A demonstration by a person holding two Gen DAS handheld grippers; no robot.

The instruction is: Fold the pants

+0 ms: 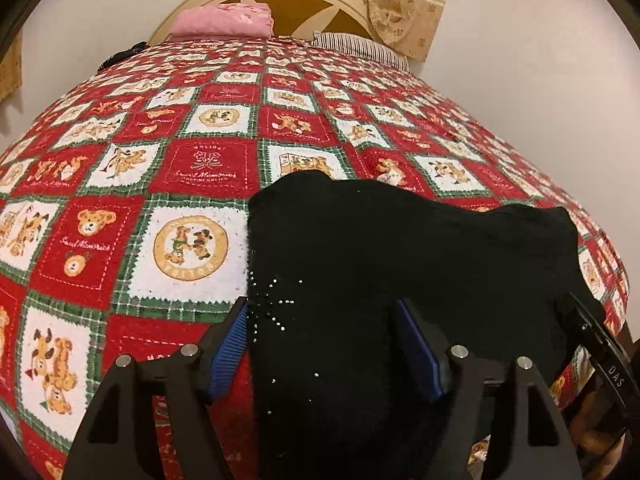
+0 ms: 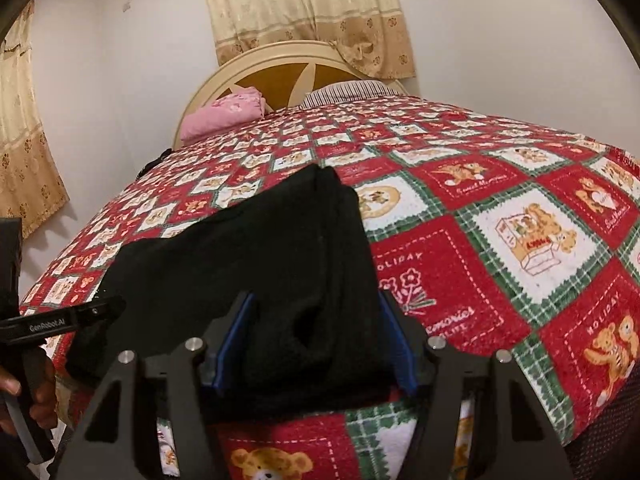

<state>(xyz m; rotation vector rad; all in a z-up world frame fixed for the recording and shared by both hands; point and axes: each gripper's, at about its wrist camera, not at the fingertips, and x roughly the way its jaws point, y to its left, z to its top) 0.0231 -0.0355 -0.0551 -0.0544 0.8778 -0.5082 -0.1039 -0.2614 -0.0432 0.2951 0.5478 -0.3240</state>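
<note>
While the black pants (image 1: 400, 264) lie bunched at the bed's near edge on the quilt (image 1: 120, 240), we see both tongs straddling the cloth: left gripper (image 1: 324, 344) and right gripper (image 2: 316, 340) stand released, pads apart. Closing now, we judge, might pinch several layers together, dragging the heap off the near edge.

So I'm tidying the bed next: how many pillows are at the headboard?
2. A pink pillow lies at the left of the headboard, a striped pillow at its right; the bedspread may hide more.
</note>
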